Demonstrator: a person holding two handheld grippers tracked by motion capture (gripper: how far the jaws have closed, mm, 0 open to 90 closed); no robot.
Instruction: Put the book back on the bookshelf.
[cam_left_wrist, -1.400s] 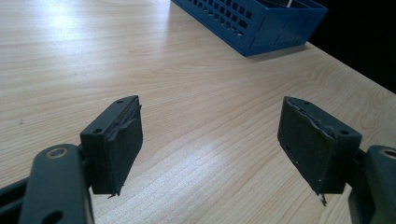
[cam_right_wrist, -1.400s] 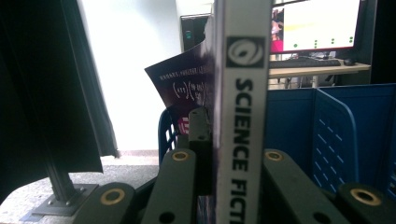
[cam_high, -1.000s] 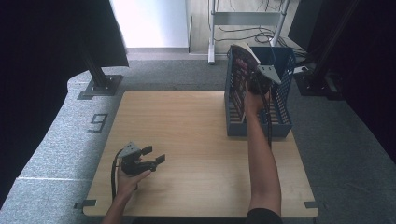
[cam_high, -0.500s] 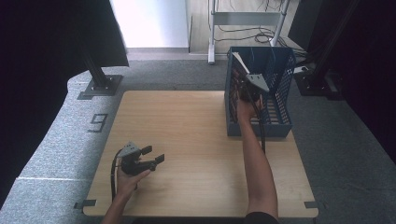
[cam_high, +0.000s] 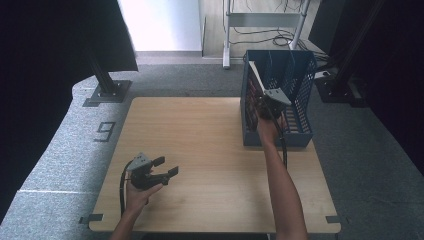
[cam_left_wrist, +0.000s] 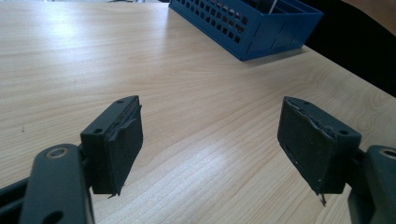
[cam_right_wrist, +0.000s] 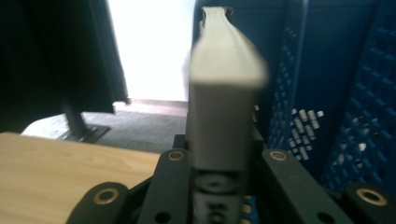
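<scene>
A wooden counter (cam_high: 215, 165) is seen from above, with a blue slotted basket (cam_high: 300, 95) standing at its far right corner; everything else is placed here relative to that basket. Grey carpet (cam_high: 65, 145) lies around the counter, well to the basket's left.

At the basket's near left wall the right gripper (cam_high: 267, 102) is held, its jaws clenched on a thin grey book (cam_right_wrist: 222, 98) — or a similar flat slab; the blurred close view does not settle which. The book is gripped by its lower edge and stands nearly upright, its top tilted away over the basket's left compartment.

Far from the basket, towards the counter's near left, the left gripper (cam_high: 152, 172) is held just above the wood, its jaws released and wide apart, with nothing between them.

The step in hand is judged to be the slotting of the book into the basket. It would be done well if the book were kept parallel to the dividers, lowered straight down, and let go only once its bottom edge is felt to rest — otherwise it could catch on the wall.
</scene>
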